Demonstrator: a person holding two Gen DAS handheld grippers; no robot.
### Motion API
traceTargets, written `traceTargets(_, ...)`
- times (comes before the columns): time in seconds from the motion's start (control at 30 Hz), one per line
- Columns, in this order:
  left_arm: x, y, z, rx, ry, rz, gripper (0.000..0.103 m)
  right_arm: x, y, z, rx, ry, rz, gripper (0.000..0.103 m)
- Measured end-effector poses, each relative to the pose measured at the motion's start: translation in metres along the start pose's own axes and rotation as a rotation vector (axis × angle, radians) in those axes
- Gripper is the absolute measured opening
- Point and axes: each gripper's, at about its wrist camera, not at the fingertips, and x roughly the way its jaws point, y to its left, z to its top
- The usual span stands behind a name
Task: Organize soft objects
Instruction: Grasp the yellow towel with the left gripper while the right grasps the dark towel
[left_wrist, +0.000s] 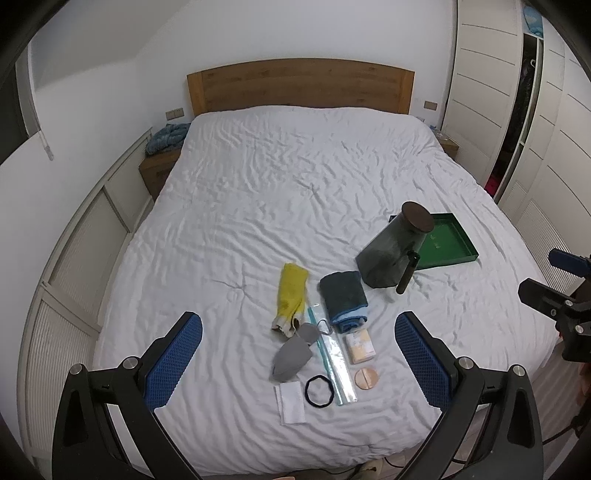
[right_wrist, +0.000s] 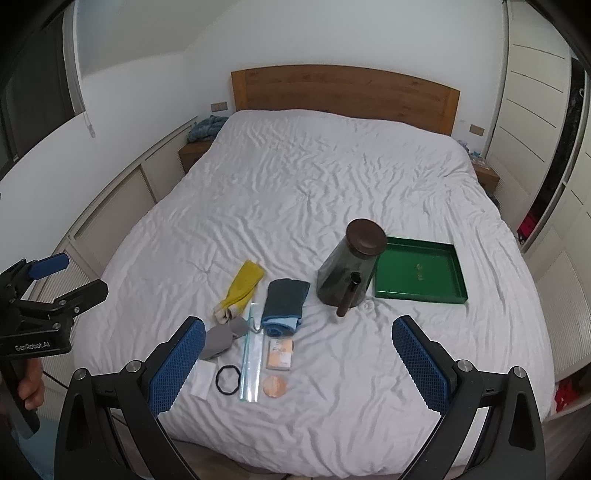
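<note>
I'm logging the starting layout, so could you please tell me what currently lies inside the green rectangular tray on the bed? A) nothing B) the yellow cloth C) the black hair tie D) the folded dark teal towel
A: the green rectangular tray shows only its bare floor, with the soft items lying on the white bedsheet.

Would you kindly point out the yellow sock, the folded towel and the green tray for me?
yellow sock (left_wrist: 291, 291): left wrist view, middle of the yellow leg part.
folded towel (left_wrist: 341, 291): left wrist view, dark top face.
green tray (right_wrist: 417, 269): right wrist view, bare green floor inside the rim.
</note>
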Motion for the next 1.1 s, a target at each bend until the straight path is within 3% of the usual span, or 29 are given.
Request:
traceTargets(0.67, 0.075, 0.049, 0.022, 0.000, 0.041, -0.023, 0.102, 0.105, 0.045, 0.035, -0.014, 0.070, 0.011, 0.103)
traceTargets(1.1, 0.094, 0.072, 0.026, 0.007, 0.050, -0.040, 0.102, 0.130, 0.065, 0.041, -0.021, 0.072, -0.004, 0.103)
